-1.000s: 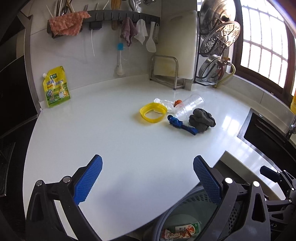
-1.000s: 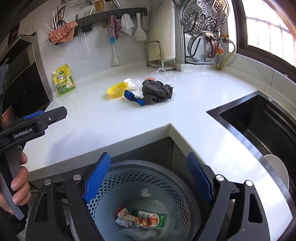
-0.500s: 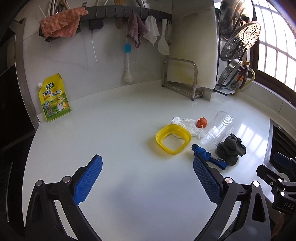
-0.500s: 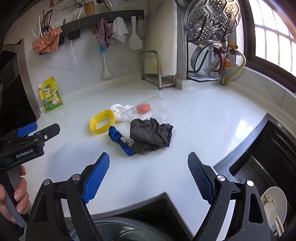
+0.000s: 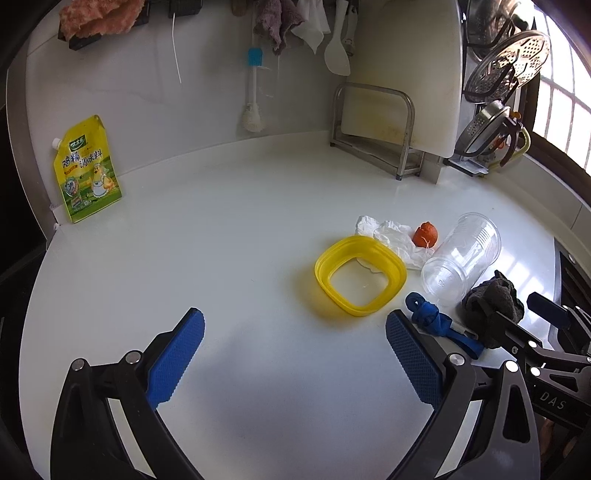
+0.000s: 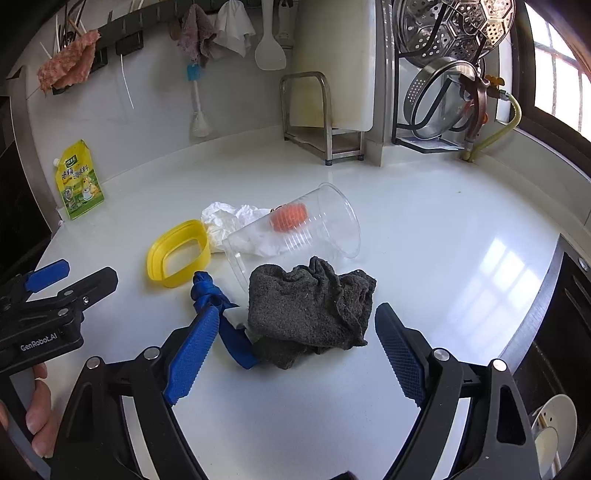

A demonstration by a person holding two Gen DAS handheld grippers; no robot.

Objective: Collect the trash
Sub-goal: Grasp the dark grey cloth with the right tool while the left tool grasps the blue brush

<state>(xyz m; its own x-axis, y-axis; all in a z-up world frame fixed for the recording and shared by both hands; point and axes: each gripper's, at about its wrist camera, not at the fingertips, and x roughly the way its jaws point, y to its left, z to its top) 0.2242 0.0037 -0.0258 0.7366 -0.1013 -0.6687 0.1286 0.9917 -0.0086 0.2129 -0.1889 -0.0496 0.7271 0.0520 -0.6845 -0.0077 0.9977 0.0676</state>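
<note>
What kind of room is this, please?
Most likely a home kitchen: a white countertop, a sink with dishes at the right, and steamer racks and a rice paddle by the wall.

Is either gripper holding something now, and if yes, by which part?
Nothing is held. The left gripper and right gripper are both open; the dark cloth lies free on the counter.

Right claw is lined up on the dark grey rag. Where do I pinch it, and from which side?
Take the dark grey rag at its bunched, raised middle fold, coming down from above and the near side. It lies crumpled in a heap, so the ridge gives the open right claw something to close on. Stay clear of the blue knotted strip tucked against its left edge and the clear cup just behind.
</note>
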